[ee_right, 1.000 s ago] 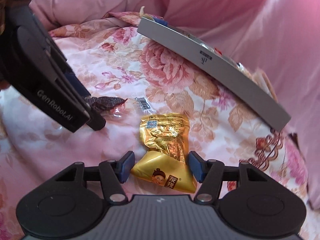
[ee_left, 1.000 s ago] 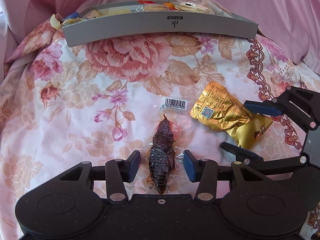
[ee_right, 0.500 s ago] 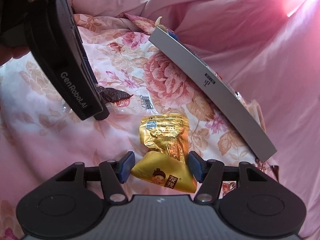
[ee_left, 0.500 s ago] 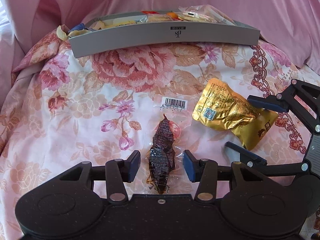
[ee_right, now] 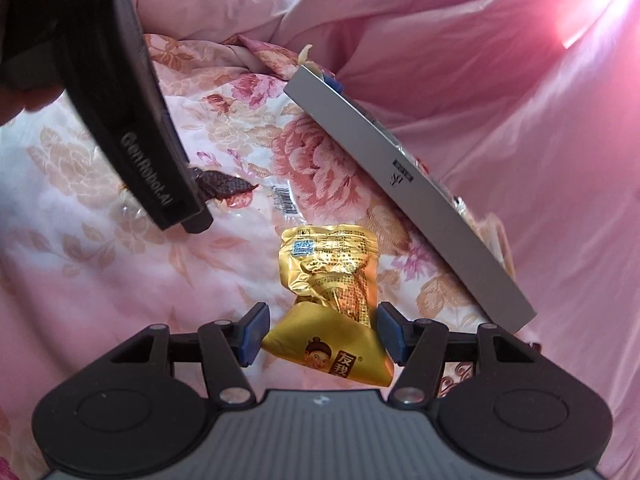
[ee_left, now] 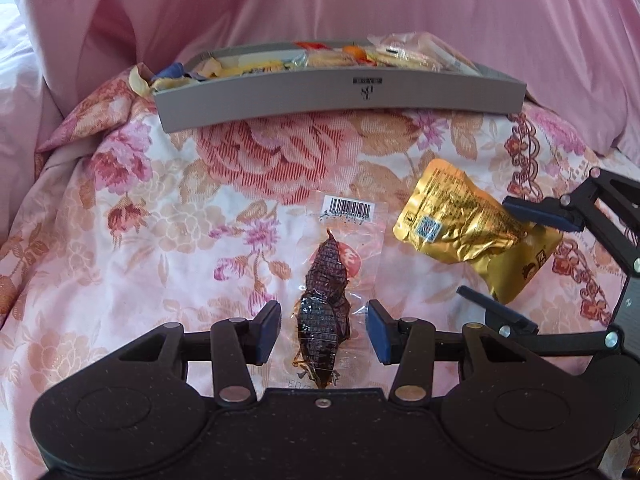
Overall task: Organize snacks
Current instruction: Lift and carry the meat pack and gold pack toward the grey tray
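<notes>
A clear packet with a dark brown snack (ee_left: 325, 304) lies on the floral cloth between the open fingers of my left gripper (ee_left: 323, 330). It also shows in the right wrist view (ee_right: 224, 186), partly hidden by the left gripper body (ee_right: 132, 120). A gold foil snack bag (ee_right: 332, 300) lies between the open fingers of my right gripper (ee_right: 323, 334); it also shows in the left wrist view (ee_left: 460, 228). The pads do not press either packet. A grey tray (ee_left: 340, 98) holding several snacks stands at the back (ee_right: 400, 196).
The floral cloth (ee_left: 160, 220) covers a soft, uneven surface. Pink fabric (ee_left: 320, 8) rises behind the tray and to the right (ee_right: 520, 120). The right gripper's fingers (ee_left: 540, 216) show at the right of the left wrist view.
Both views have pulled back and up a little: the tray sits lower in the left view and farther in the right view. Both packets stay between open jaws.
</notes>
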Available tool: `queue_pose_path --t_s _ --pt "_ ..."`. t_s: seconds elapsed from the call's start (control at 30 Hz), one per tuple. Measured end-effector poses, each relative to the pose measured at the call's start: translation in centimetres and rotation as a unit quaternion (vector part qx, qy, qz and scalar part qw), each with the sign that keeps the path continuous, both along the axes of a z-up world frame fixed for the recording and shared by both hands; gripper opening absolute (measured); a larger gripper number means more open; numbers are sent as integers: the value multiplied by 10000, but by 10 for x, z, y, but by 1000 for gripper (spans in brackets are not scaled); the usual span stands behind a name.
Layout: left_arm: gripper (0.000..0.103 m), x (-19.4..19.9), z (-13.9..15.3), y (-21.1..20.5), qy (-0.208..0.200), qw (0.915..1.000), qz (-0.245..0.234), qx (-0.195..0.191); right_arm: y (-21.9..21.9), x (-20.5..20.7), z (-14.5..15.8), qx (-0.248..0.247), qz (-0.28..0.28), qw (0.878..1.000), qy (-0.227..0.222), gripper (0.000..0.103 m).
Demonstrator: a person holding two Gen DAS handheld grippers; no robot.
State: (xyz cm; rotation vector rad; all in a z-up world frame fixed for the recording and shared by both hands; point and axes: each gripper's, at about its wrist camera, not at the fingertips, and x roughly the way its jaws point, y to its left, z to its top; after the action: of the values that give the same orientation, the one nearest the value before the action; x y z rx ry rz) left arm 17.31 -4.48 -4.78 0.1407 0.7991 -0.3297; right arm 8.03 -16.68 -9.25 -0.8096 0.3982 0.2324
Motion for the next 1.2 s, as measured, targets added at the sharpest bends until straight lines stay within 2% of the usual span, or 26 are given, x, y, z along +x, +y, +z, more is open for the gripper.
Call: queue_pose_path --t_s 0.33,0.8,1.0,1.2 --pt "48 2 15 5 -330 9986 295 -303 -2 1 9 -32 -2 9988 -496 63" --pt "48 8 44 4 -901 9929 496 -596 -1 6 15 -395 66 9906 -1310 63" --pt "49 32 68 6 -1149 9879 664 -802 0 24 34 -350 36 9848 -1703 63" --pt "49 72 91 7 -1329 9836 857 -863 3 70 50 -299 7 9819 -1868 64"
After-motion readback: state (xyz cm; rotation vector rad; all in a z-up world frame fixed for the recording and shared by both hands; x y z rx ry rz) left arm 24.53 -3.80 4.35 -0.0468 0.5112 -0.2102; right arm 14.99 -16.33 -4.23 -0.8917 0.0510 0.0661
